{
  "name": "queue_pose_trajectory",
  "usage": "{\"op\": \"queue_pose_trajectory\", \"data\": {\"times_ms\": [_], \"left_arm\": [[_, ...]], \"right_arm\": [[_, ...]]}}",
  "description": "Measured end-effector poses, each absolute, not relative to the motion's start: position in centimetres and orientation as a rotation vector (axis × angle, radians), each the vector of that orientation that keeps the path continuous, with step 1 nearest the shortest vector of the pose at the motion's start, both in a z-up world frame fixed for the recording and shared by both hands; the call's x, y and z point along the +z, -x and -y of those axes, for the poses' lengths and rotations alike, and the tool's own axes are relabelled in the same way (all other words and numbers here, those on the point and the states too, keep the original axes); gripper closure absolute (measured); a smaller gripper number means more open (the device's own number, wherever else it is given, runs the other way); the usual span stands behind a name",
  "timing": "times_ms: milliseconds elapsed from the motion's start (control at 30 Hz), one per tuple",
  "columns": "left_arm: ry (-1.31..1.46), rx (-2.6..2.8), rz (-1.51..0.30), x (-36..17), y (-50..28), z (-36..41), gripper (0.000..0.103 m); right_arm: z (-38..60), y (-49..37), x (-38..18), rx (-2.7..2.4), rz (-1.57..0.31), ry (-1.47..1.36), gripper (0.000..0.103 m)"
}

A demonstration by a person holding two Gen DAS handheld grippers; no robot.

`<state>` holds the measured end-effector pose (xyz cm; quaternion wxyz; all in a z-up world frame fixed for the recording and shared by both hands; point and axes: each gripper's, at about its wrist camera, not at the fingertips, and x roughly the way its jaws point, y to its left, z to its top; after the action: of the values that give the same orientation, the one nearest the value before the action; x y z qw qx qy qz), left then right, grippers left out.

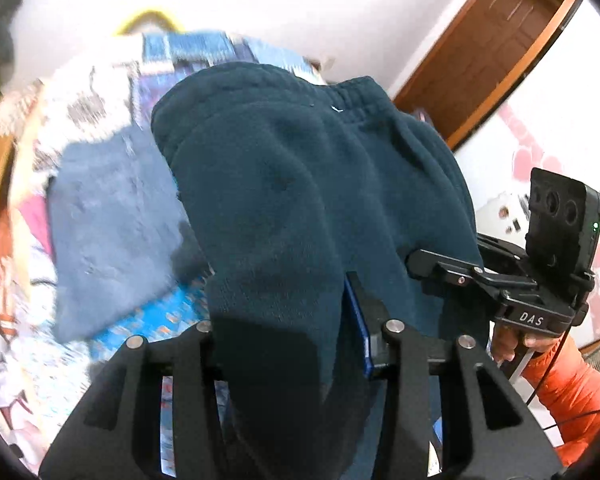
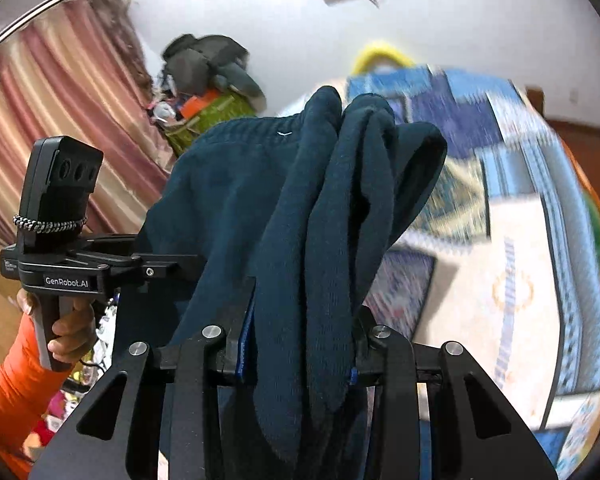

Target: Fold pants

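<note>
A pair of dark teal fleece pants (image 1: 300,184) is held up above a bed, gripped at the near end by both hand-held grippers, with the fabric hanging away toward the elastic waistband at the far end. In the left wrist view the left gripper (image 1: 296,344) is seen clamped on a thick fold of the pants, its blue-padded finger (image 1: 358,320) pressed against the cloth; to the right, the right gripper (image 1: 428,264) is seen reaching in from the side, its tips buried in the same garment, its handle held by a hand (image 1: 508,340) in an orange sleeve. In the right wrist view the right gripper (image 2: 300,348) is seen closed on bunched folds of the pants (image 2: 260,200), while the left gripper (image 2: 180,264) enters from the left and meets the fabric's edge, its grip wrapped by a hand (image 2: 72,324) in an orange sleeve. Beneath the pants a patterned blue quilt (image 1: 148,320) is spread over the bed, with a pale blue fuzzy blanket (image 1: 116,216) lying on it to the left. Only the left wrist view shows a brown wooden door frame (image 1: 488,40) at far right. Only the right wrist view shows pink curtains (image 2: 60,92) at left and a green bag (image 2: 212,116) piled with grey clothing against the far wall. A yellow curved object (image 2: 380,54) is seen beyond the bed; what it is cannot be told.
</note>
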<state>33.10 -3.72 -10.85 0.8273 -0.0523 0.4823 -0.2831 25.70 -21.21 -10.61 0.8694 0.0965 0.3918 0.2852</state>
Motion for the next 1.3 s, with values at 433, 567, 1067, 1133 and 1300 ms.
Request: {"op": "queue_pose_trajectory", "data": {"times_ms": [433, 567, 1067, 1133, 1300], "left_arm": [[0.142, -0.422, -0.783, -4.6, -38.1, -4.3, 0.063], [0.141, -0.361, -0.756, -5.2, -41.0, -6.4, 0.063], [0.195, -0.247, -0.927, -18.6, -51.4, -10.5, 0.063], [0.235, -0.246, -0.992, -21.2, -52.5, -10.5, 0.063], [0.319, -0.229, -1.086, -25.8, -55.0, -11.6, 0.063]], "right_arm": [[12.7, -32.8, -5.7, 0.654, -0.657, -0.074, 0.072], [10.4, -35.5, -5.9, 0.659, -0.658, -0.047, 0.072], [6.2, -45.0, -16.8, 0.624, -0.928, -0.072, 0.072], [6.0, -45.9, -18.6, 0.607, -0.967, -0.067, 0.072], [6.0, -46.6, -21.1, 0.548, -1.01, -0.023, 0.07]]}}
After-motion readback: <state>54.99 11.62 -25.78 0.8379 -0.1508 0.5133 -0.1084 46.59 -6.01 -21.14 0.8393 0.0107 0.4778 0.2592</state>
